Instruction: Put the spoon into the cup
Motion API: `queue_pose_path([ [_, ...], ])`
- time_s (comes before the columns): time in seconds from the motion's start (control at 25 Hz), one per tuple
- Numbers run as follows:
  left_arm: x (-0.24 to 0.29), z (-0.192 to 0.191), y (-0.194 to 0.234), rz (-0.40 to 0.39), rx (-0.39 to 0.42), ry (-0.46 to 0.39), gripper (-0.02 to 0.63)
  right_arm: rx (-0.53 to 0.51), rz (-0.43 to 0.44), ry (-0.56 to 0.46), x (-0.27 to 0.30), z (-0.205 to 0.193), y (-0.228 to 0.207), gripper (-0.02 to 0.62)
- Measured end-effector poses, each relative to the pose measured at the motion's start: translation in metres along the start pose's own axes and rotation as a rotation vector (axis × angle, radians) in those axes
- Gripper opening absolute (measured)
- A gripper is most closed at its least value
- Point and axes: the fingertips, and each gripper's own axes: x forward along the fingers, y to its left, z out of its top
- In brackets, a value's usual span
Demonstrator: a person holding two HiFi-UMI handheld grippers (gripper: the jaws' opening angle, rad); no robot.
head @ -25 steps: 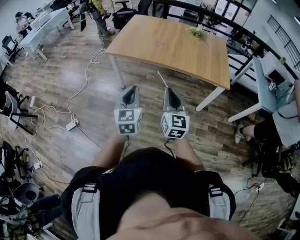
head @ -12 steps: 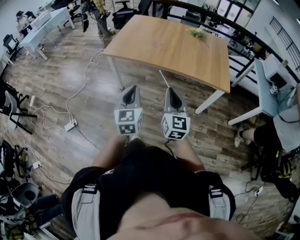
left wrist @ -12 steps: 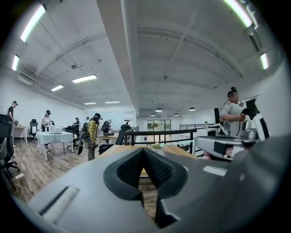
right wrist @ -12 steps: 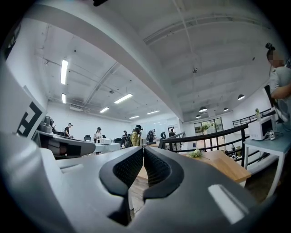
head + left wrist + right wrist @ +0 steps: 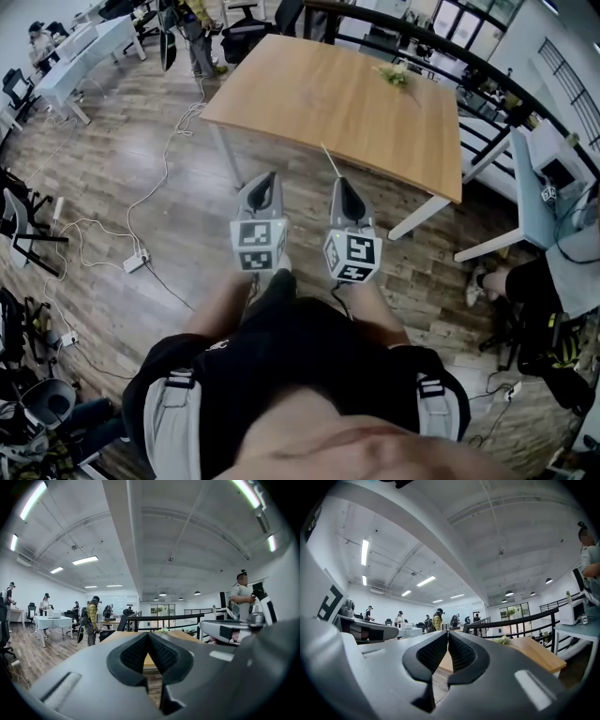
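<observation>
Short of the tabletop (image 5: pixel 337 94) | left claw (image 5: pixel 265 178) and right claw (image 5: pixel 338 182) are held closed, empty | no spoon or cup is seen; the tabletop should be approached first.

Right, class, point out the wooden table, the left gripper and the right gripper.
wooden table (image 5: pixel 347 94): head view, bare middle of its top.
left gripper (image 5: pixel 267 176): head view, tips of its shut jaws.
right gripper (image 5: pixel 337 181): head view, tips of its shut jaws.
</observation>
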Motion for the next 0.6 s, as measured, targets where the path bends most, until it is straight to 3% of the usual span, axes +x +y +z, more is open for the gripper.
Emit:
queue_pose_path([
  [0.6, 0.132, 0.027, 0.060, -0.041, -0.013, -0.039, 0.012, -0.032, -0.016, -0.005, 0.142, 0.009, -0.018, 0.006],
])
